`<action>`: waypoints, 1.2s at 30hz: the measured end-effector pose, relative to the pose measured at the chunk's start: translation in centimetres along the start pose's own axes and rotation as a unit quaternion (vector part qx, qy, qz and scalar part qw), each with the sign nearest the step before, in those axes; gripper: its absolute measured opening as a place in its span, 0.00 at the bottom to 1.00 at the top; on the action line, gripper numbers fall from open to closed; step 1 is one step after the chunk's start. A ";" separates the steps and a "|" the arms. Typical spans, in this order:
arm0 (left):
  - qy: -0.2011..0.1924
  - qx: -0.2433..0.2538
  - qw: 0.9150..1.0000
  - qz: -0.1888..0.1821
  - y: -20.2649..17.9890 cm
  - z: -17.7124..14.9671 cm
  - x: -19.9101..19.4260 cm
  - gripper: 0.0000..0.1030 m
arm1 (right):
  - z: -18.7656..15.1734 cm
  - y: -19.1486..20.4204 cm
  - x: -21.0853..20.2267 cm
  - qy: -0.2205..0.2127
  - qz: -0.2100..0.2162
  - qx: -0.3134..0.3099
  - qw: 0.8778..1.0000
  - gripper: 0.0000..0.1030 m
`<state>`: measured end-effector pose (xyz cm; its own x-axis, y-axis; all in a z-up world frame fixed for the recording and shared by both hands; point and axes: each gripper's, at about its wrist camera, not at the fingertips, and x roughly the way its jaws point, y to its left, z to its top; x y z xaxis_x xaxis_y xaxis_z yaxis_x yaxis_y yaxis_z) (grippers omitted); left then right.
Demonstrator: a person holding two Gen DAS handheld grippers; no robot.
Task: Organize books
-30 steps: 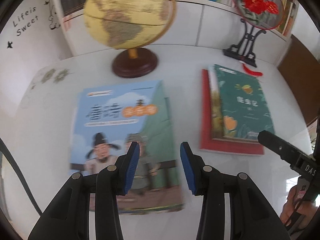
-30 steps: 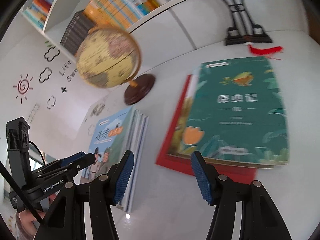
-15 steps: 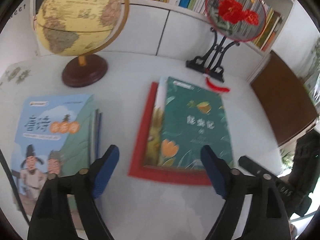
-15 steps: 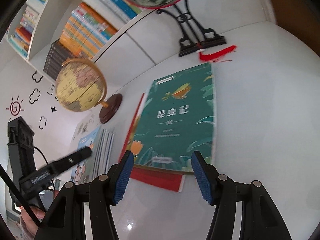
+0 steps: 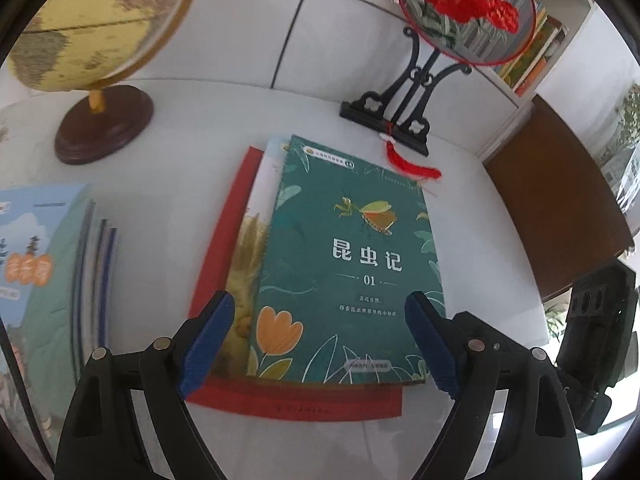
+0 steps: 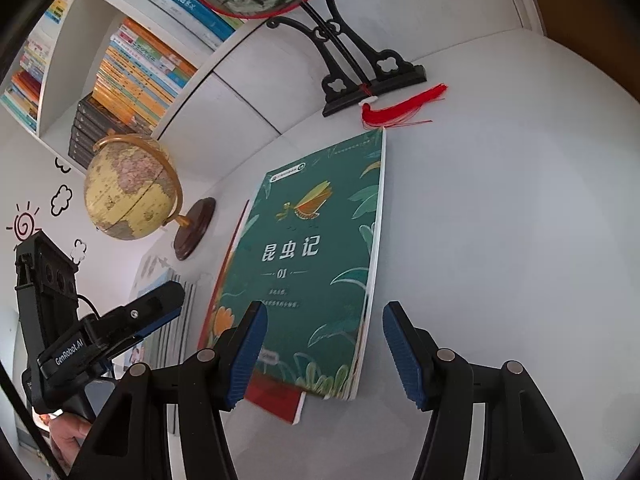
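Grippers wide over the green book stack

Books lie in two groups on the white table (image 5: 172, 168). The green book (image 5: 348, 264) tops a stack near the table's middle, resting on a pale-covered book (image 5: 256, 216) that sticks out along its left edge, and both sit on a red book (image 5: 224, 232) whose border shows at the left and along the near edge. To the left, apart from that stack, lies a blue book (image 5: 36, 256) on top of several thin volumes whose spines fan out beside it.

The left gripper (image 5: 320, 348) hangs over the near end of the green book with its jaws spread wide, nothing between the blue pads but the cover below; whether the pads touch it is hard to judge from this angle. The right gripper (image 6: 324, 352) stands about half open above the green book's near right corner, gripping nothing.

A globe (image 5: 96, 12) on a dark round base stands at the back left. A round embroidered fan (image 5: 464, 8) on a black stand sits at the back right, its red tassel (image 5: 412, 164) lying just beside the green book's far corner. Shelves of books (image 6: 136, 64) line the wall behind.
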<state>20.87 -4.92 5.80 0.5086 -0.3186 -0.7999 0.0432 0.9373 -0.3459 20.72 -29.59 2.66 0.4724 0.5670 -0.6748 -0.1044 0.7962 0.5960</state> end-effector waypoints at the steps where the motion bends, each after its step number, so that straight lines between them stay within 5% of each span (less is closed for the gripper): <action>1: 0.004 0.002 1.000 0.001 -0.1 -0.1 0.5 0.84 | 0.1 -0.1 0.3 0.001 0.001 -0.002 1.000 0.57; 16: 0.026 0.030 0.999 -0.012 -1.0 -1.3 2.9 0.89 | 0.4 -1.3 2.1 0.001 0.034 0.030 0.999 0.57; 21: 0.039 0.028 0.998 -0.037 -1.5 -2.2 2.4 0.89 | 0.4 -0.5 2.0 0.004 0.026 0.024 0.999 0.76; 27: 0.054 0.044 0.997 -0.036 -1.9 -3.7 1.3 0.89 | -0.2 -0.3 1.3 0.029 0.020 0.008 0.999 0.78; 32: 0.040 0.018 0.998 -0.041 -0.5 -3.9 0.2 0.89 | -1.1 -0.8 0.8 0.062 0.055 -0.006 0.997 0.78; 36: 0.034 -0.008 0.998 -0.045 0.5 -2.9 1.1 0.89 | -0.9 -1.8 0.7 0.042 0.074 0.017 0.996 0.78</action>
<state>18.96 -5.22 3.32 0.4440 -0.4114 -0.7960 0.0730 0.9020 -0.4255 20.45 -30.47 0.73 0.3794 0.6938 -0.6122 -0.1363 0.6963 0.7047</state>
